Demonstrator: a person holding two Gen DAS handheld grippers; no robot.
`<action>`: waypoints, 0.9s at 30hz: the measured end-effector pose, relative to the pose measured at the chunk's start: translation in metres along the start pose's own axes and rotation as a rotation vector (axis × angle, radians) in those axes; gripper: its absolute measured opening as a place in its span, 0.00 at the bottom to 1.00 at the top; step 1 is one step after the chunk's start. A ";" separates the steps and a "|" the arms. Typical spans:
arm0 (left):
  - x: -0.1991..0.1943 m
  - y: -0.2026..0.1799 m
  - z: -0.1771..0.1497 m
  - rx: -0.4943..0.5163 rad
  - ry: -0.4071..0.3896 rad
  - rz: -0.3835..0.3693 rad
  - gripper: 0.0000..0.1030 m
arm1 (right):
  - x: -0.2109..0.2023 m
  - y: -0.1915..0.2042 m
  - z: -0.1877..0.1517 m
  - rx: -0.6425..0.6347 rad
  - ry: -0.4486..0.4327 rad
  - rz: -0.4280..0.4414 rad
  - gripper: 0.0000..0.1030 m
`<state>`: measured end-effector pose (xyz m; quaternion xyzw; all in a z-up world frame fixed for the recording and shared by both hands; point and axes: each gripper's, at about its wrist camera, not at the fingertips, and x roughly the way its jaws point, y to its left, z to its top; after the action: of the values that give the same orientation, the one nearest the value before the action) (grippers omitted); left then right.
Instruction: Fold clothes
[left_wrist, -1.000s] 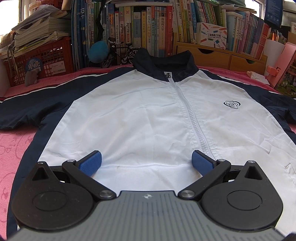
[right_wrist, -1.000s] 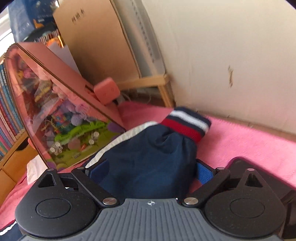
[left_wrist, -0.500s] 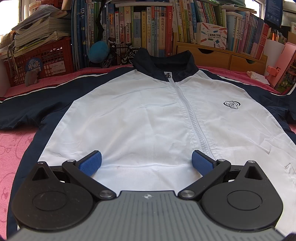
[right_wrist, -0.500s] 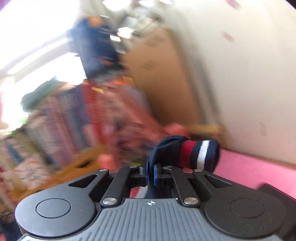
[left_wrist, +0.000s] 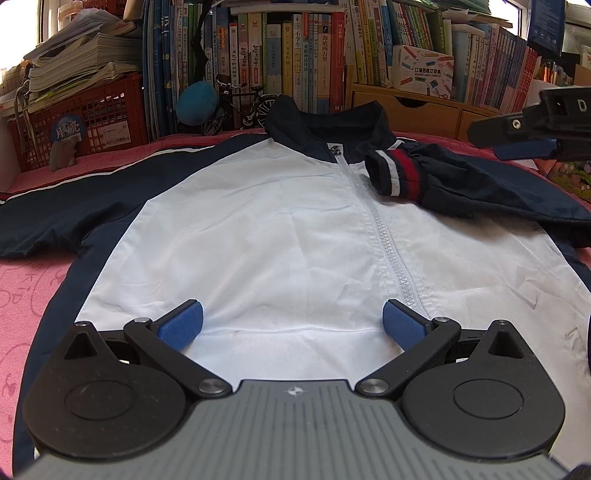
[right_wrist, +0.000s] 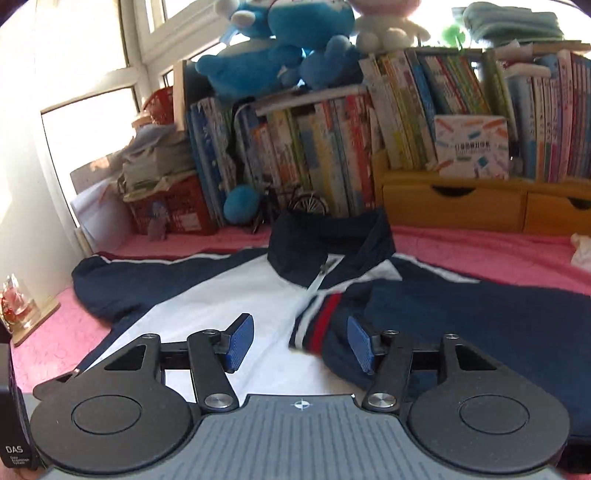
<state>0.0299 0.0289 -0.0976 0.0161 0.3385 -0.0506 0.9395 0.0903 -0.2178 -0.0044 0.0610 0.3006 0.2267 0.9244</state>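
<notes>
The jacket (left_wrist: 277, 229) lies before the books (left_wrist: 295, 62), 1 sleeve (left_wrist: 461, 181) across its chest (cuff (left_wrist: 393, 171) beside the zipper (left_wrist: 388, 236)).

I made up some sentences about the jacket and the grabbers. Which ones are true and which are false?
1. The jacket is zipped up. True.
2. The striped cuff lies on the white front, near the zipper. True.
3. The right gripper is squeezing the cuff. False: its jaws have just been opening and stand apart, and the cuff lies loose between them.
4. The left gripper is shut. False: it is open, above the hem.
5. Both sleeves are folded in. False: the other sleeve lies spread out on the pink cover.
</notes>
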 end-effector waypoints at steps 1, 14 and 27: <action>0.000 0.000 0.000 0.000 0.000 0.000 1.00 | -0.006 0.000 -0.004 0.007 0.006 -0.003 0.61; -0.011 0.020 0.010 -0.226 -0.002 -0.188 0.91 | -0.130 -0.051 -0.042 -0.142 -0.026 -0.618 0.83; 0.099 -0.050 0.105 -0.468 0.024 -0.204 1.00 | -0.087 -0.027 -0.119 -0.026 -0.023 -0.517 0.84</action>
<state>0.1668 -0.0354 -0.0793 -0.2355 0.3520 -0.0653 0.9035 -0.0309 -0.2842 -0.0619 -0.0273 0.2929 -0.0138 0.9556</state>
